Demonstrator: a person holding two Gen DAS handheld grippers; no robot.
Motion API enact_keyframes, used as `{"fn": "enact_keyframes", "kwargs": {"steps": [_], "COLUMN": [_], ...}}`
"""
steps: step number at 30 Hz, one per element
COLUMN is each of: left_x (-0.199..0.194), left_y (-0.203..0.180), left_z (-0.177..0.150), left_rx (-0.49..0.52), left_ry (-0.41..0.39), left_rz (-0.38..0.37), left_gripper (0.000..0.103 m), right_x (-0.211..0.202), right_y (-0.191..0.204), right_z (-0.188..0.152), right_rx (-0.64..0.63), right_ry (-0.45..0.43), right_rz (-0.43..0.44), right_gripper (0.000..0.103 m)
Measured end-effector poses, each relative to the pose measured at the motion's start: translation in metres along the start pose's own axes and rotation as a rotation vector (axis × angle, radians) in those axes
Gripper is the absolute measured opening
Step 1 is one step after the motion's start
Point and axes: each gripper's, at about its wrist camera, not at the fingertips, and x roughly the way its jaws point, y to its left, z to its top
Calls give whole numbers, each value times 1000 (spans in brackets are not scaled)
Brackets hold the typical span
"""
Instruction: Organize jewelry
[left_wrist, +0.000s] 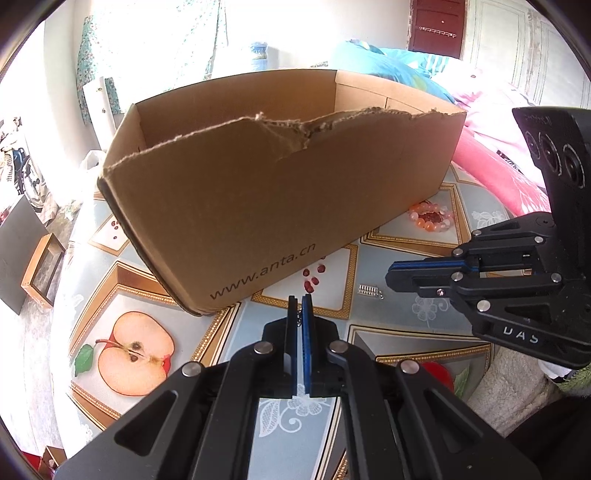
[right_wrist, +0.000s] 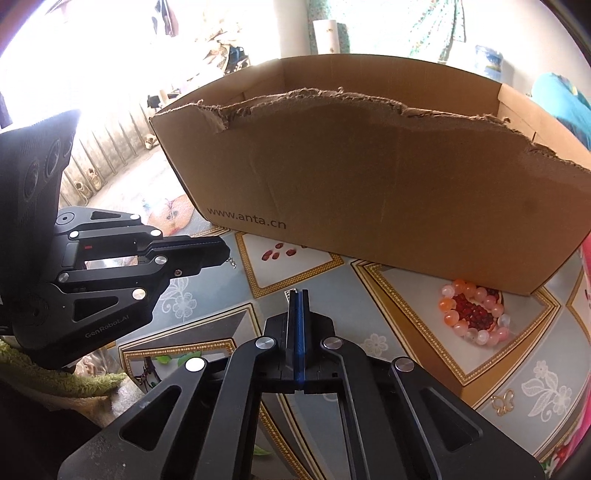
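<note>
An open cardboard box (left_wrist: 258, 192) (right_wrist: 369, 184) with a torn front rim stands on the fruit-print table (left_wrist: 207, 332). My left gripper (left_wrist: 301, 299) (right_wrist: 226, 254) is shut in front of the box, and a small silver chain (right_wrist: 232, 263) dangles from its tips. My right gripper (right_wrist: 299, 293) (left_wrist: 388, 277) is shut just right of it, low over the table. A short silver piece (left_wrist: 369, 290) lies at its tip; I cannot tell whether it is pinched. A pink and orange bead bracelet (left_wrist: 430, 218) (right_wrist: 472, 314) lies by the box's right front corner.
A small gold butterfly shape (right_wrist: 502, 404) sits on the cloth at the near right. Pink bedding (left_wrist: 491, 162) borders the table on the right. The table edge drops off on the left, where a framed picture (left_wrist: 40, 273) stands on the floor.
</note>
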Motion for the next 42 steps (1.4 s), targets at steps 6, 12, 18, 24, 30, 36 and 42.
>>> {"fn": "enact_keyframes", "kwargs": {"steps": [6, 12, 18, 24, 30, 36, 42], "left_x": [0, 0, 0, 1, -3, -13, -47], "left_y": [-2, -4, -4, -3, -3, -4, -5], "left_z": [-1, -1, -2, -2, -3, 0, 13], "left_rx": [-3, 4, 4, 7, 9, 5, 4], "left_ry": [-1, 1, 1, -3, -11, -32, -99], "left_rz": [1, 2, 1, -2, -4, -24, -89], "left_gripper": [2, 2, 2, 2, 2, 2, 2], "right_x": [-4, 12, 24, 24, 19, -1, -44], "right_y": [-2, 10, 22, 9, -1, -10, -13], "right_z": [-2, -5, -4, -2, 0, 5, 15], "right_rx": [-15, -62, -100, -20, 26, 48, 65], "right_ry": [23, 38, 50, 49, 45, 13, -45], "right_rz": [12, -22, -58, -4, 17, 31, 63], "right_gripper": [9, 10, 0, 0, 0, 0, 0]}}
